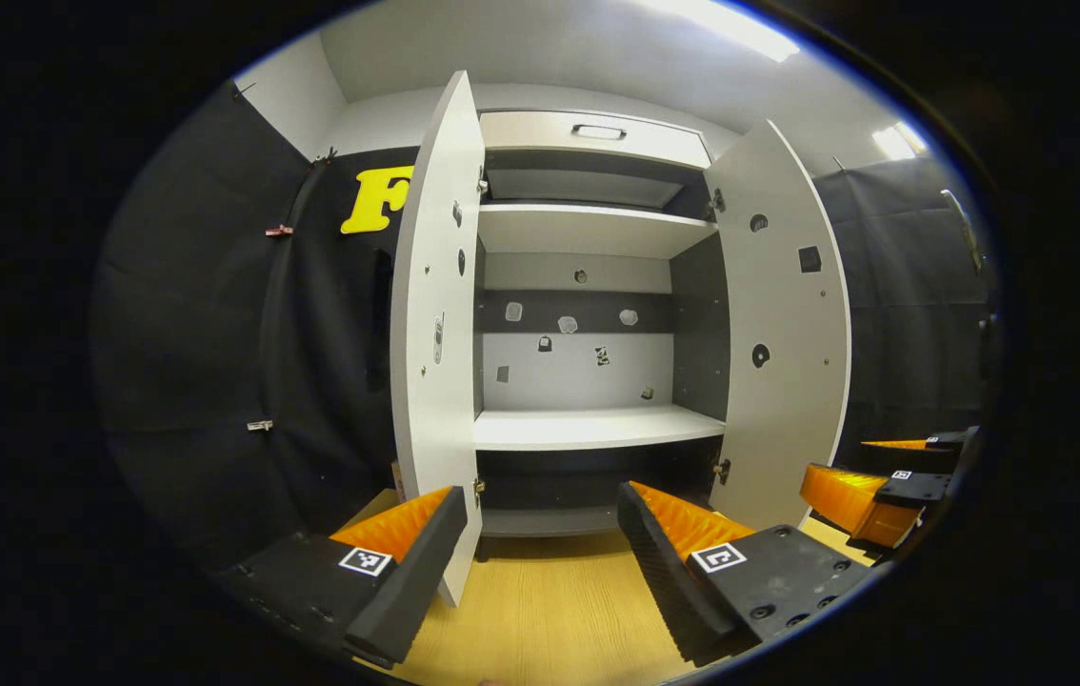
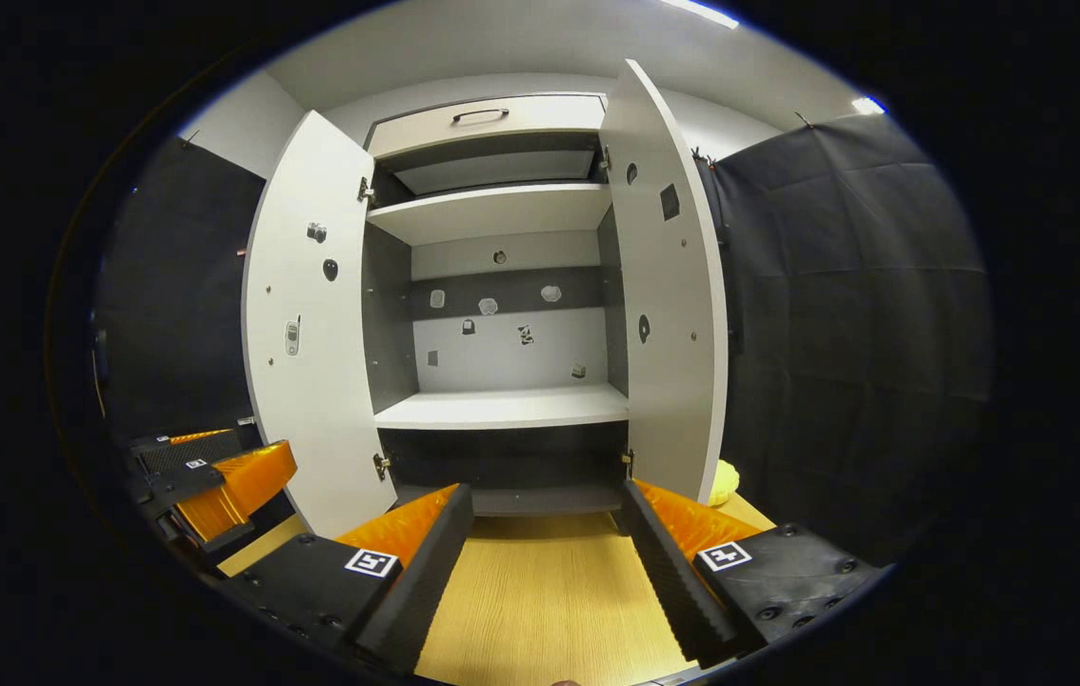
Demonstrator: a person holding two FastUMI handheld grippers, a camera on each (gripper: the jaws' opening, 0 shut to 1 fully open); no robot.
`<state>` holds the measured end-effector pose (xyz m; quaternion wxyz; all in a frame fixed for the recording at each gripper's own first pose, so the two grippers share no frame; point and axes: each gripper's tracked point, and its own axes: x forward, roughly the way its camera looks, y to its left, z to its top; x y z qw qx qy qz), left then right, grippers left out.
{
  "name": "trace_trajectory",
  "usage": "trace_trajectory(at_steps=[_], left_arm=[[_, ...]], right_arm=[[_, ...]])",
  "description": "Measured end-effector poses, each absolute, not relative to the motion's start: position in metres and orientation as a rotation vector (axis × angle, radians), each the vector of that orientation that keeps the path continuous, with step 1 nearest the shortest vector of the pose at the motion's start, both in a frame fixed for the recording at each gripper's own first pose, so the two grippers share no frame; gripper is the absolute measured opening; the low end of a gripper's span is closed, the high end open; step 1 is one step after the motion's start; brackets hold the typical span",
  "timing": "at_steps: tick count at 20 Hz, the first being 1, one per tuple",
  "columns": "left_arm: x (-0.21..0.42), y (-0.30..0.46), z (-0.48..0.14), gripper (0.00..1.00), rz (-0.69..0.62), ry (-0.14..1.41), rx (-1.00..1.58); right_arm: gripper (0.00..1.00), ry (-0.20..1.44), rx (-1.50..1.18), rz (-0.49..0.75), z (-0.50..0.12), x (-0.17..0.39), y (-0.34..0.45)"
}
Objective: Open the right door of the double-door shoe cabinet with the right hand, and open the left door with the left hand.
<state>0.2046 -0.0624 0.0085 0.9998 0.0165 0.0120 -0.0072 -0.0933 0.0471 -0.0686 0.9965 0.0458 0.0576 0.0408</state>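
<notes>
The white shoe cabinet (image 1: pixel 588 229) (image 2: pixel 502 214) stands ahead with both doors swung wide. Its left door (image 1: pixel 435 324) (image 2: pixel 307 324) and right door (image 1: pixel 783 324) (image 2: pixel 664 286) show their inner faces. Bare shelves lie inside. My left gripper (image 1: pixel 535 548) hangs open in front of the cabinet's base, its fingers apart and holding nothing, just right of the left door's edge. My right gripper (image 2: pixel 545 543) is open too, low before the cabinet's middle. The right gripper (image 1: pixel 869 491) appears at the right in the left gripper view, and the left gripper (image 2: pixel 207 476) at the left in the right gripper view.
A closed drawer with a dark handle (image 1: pixel 597 131) (image 2: pixel 480 114) tops the cabinet. Light wooden floor (image 1: pixel 550 610) (image 2: pixel 540 600) runs up to its base. Black cloth walls (image 1: pixel 216 333) (image 2: pixel 845 314) flank both sides. A small yellow object (image 2: pixel 723 481) lies behind the right door's foot.
</notes>
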Motion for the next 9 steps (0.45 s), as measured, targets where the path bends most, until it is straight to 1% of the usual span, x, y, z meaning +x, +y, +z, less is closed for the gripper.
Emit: trace_trajectory(at_steps=[9], left_arm=[[0.2024,-0.0635,0.0032,0.98,-0.01,0.043,0.011]], right_arm=[[0.99,0.12,0.059,0.057,-0.0704,-0.0927,0.0397]])
